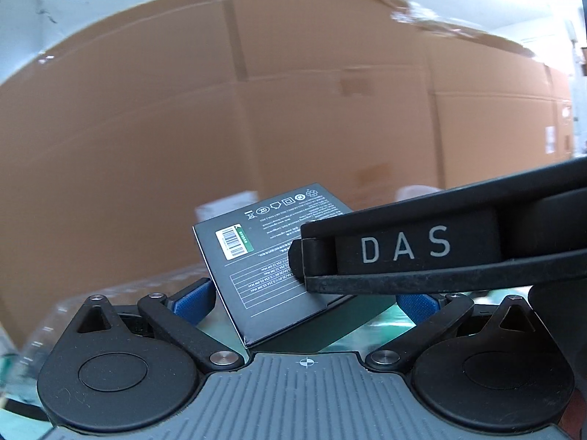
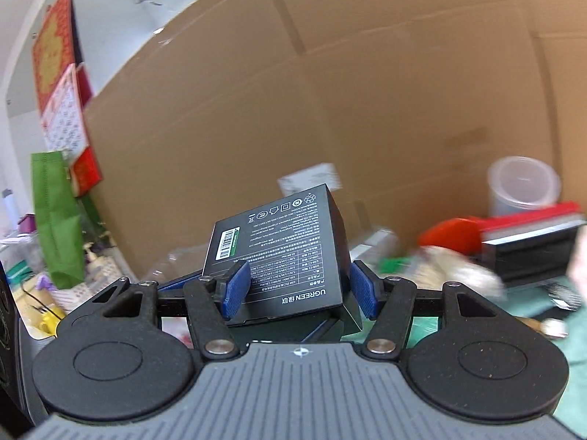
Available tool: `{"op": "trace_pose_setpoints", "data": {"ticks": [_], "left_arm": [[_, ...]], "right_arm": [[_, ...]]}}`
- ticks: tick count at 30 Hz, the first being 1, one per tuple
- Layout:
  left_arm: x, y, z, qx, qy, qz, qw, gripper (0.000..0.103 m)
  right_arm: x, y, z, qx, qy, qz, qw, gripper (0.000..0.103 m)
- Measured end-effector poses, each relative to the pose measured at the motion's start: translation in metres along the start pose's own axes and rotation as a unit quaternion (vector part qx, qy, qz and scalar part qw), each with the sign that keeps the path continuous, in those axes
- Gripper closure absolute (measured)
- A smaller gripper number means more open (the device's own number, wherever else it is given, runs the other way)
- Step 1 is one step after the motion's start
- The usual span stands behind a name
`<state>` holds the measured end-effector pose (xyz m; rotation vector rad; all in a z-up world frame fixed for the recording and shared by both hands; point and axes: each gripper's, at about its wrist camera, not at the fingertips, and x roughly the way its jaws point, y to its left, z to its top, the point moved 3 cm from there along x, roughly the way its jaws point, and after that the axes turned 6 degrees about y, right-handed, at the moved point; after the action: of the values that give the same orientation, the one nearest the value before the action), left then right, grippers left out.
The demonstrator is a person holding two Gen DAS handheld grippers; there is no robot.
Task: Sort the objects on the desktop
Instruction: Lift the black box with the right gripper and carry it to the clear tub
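A black UGREEN box [image 2: 279, 256] with white print and a green barcode label is held in the air. My right gripper [image 2: 299, 289] is shut on it, its blue pads [image 2: 236, 289] pressing the box's two sides. The same box [image 1: 264, 267] shows in the left wrist view between my left gripper's [image 1: 304, 304] blue pads [image 1: 192, 302], which stand wide on either side of it; whether they touch it I cannot tell. The right gripper's black finger marked DAS [image 1: 403, 249] crosses in front of the box there.
A wall of large cardboard boxes [image 2: 348, 110] stands close behind. At the right are a clear plastic tub [image 2: 521, 183], a red and black case [image 2: 528, 234] and a white cloth [image 2: 462, 271] on a green mat [image 2: 572, 348]. At the left are a green bag [image 2: 55, 220] and clutter.
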<state>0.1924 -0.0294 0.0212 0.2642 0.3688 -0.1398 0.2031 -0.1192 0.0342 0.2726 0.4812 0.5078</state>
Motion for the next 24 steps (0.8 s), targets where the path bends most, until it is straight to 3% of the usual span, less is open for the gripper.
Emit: {"op": "trace_pose_setpoints", "data": {"ticks": [5,11,17,24], "left_arm": [[0.010,0.054,0.005,0.013,0.016,0.039,0.9990,0.000],[0.038,0.102,0.010,0.037,0.049,0.051,0.9968,0.000],[0.073,0.120,0.014,0.055,0.083,0.034,0.9945,0.005],[0.065,0.130,0.000,0.036,0.063,0.038,0.9967,0.003]], "right_arm": [[0.044,0.044,0.010,-0.011,0.005,0.020,1.000,0.038],[0.084,0.071,0.012,0.008,0.016,0.029,0.999,0.038],[0.121,0.073,0.002,0.026,0.027,0.009,0.999,0.039],[0.120,0.069,-0.005,0.027,0.031,0.005,0.999,0.039]]}}
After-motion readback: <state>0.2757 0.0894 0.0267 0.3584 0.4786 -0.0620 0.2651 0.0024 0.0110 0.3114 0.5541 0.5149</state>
